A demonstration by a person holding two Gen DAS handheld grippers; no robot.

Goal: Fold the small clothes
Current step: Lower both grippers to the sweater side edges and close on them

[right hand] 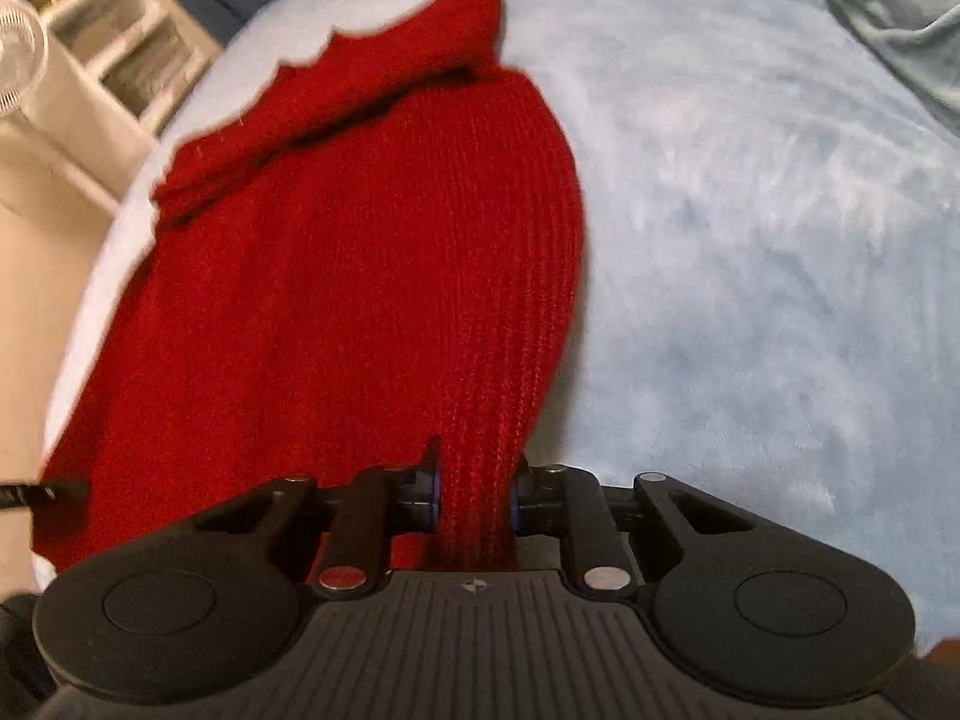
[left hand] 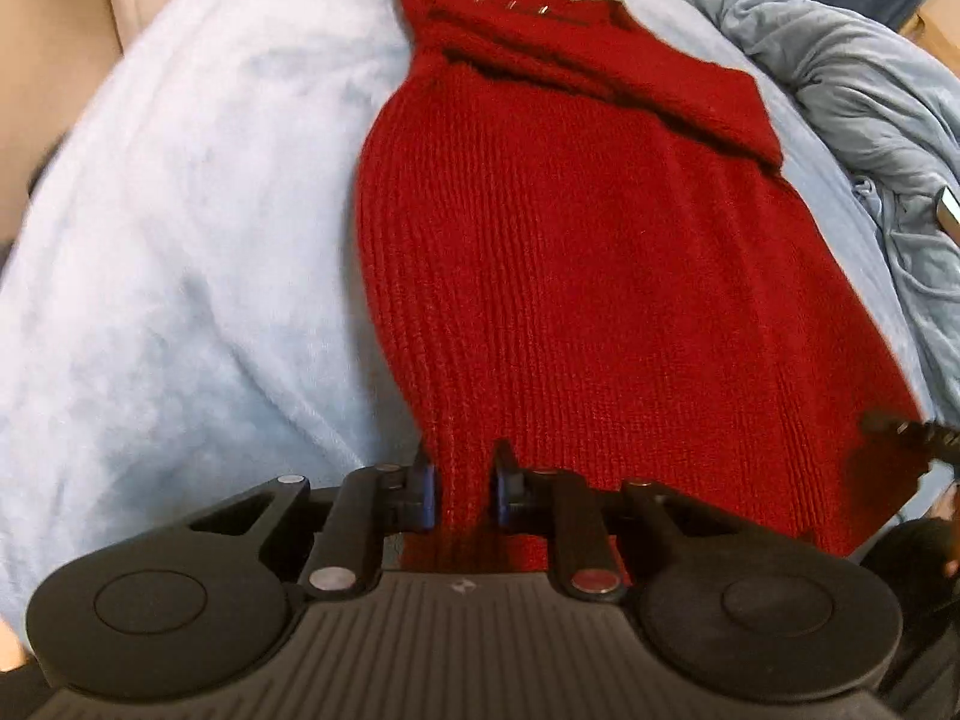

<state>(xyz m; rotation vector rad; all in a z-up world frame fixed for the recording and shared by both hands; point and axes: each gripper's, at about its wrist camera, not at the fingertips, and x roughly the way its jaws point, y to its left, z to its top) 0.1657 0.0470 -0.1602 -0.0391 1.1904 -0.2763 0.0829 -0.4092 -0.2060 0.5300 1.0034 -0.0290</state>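
Red knit sweater [left hand: 570, 252] lay lengthwise on the pale blue fleece blanket [left hand: 180, 240], collar end far from the cameras, hem end nearest. One sleeve [left hand: 600, 60] was folded across the chest, just below the collar. The body looked flat and fairly smooth, with a slight bulge along the left side edge.

Left gripper [left hand: 462, 492] was clamped on the hem near its left corner; knit bunched between the blue pads and ran back toward the gripper body. Right gripper [right hand: 477, 495] was likewise closed on a gathered ridge of hem at the right corner. In the left wrist view a dark fingertip [left hand: 900, 426] of the other gripper showed at the sweater's right hem edge, so both holds sat on the same edge, well apart.

Judged step: lifting the hem to fold the bottom up toward the collar. Notes for doing it well: raise both corners together and level so the hem stays straight; keep mild tension between the grippers to stop sagging in the middle; carry the hem over the folded sleeve without dragging it loose; lay down square to the shoulders before releasing. Heavy knit likely stretches, so move slowly.

Outward: crumpled grey-blue cloth [left hand: 852, 78] lay on the blanket's far right; white shelving [right hand: 90, 42] stood beyond the bed.
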